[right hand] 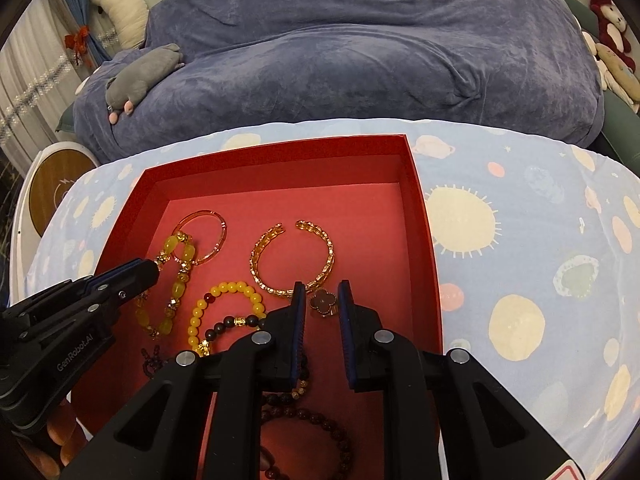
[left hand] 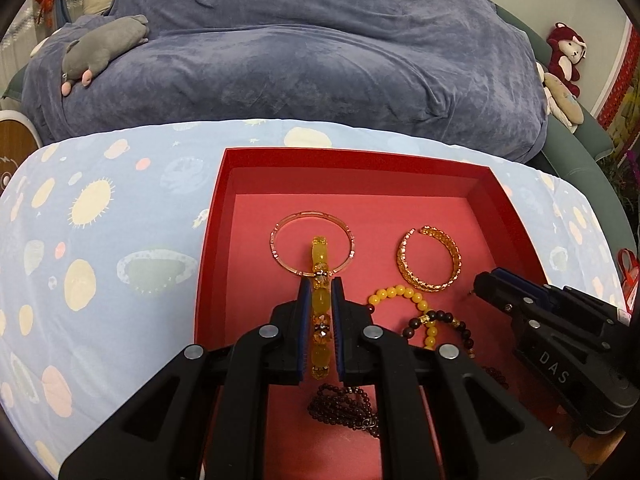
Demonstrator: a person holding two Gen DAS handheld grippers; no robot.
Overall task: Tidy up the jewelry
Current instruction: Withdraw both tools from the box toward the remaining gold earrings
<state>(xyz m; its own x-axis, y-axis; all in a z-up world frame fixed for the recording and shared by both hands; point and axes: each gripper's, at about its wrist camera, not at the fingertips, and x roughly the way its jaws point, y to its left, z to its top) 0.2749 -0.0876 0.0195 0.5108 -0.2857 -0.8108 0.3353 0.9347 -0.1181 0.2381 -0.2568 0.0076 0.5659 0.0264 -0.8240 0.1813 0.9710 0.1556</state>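
Note:
A red box [left hand: 212, 240] [right hand: 424, 216] holds the jewelry. My left gripper [left hand: 320, 286] is shut on a yellow chunky-bead bracelet [left hand: 321, 304] [right hand: 176, 284], held on edge over the box floor, its far end over a thin rose-gold bangle [left hand: 280, 232] [right hand: 220, 220]. My right gripper [right hand: 322, 288] is open inside the box, its fingertips either side of a clover pendant [right hand: 323, 302], just in front of a gold open cuff [right hand: 328, 248] [left hand: 452, 252]. A small yellow bead bracelet [left hand: 400, 292] [right hand: 224, 292] and dark bead strands [left hand: 344, 400] [right hand: 336, 432] lie nearby.
The box sits on a light blue patterned cloth [left hand: 100, 240] [right hand: 520, 240]. Behind is a blue blanket-covered sofa [left hand: 320, 60] with a grey plush toy [left hand: 100, 48]. Red plush toys [left hand: 566, 52] sit at the far right.

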